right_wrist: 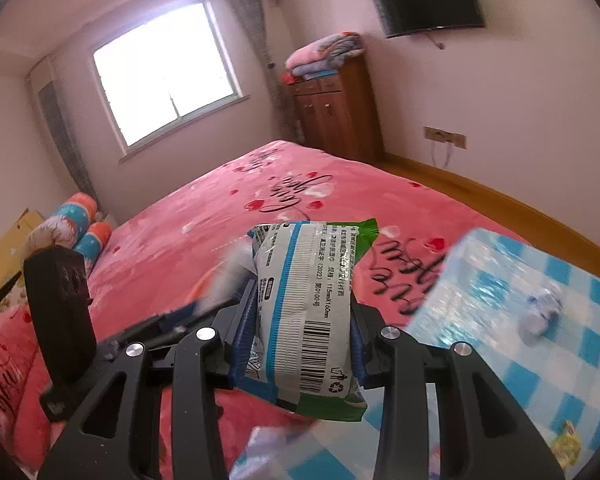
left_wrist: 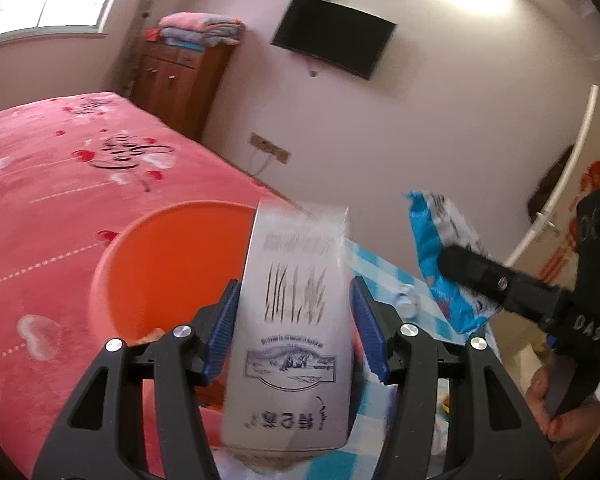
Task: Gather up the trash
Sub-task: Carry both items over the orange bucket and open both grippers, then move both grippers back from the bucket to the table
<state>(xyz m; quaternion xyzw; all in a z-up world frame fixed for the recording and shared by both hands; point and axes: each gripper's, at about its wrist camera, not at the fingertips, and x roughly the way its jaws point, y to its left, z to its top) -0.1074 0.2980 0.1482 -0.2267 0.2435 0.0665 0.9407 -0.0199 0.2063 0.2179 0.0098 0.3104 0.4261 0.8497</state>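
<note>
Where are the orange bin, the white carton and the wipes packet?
orange bin (left_wrist: 172,256): left wrist view, inner wall.
white carton (left_wrist: 296,320): left wrist view, printed front face.
wipes packet (right_wrist: 304,312): right wrist view, barcode label side.

A bedroom, and daylight pours through a big window in the far wall, so bright the panes wash out white. Pale walls all round. A wide bed fills the middle, under a pink cover with red hearts and black script. Bolster pillows in orange and blue lie at its head. In the corner stands a brown wooden cabinet with folded blankets stacked on top. A dark flat television hangs on the wall beside it. Lower down, a wall socket strip with a cord hanging. Wooden floor runs along the bedside.
</note>
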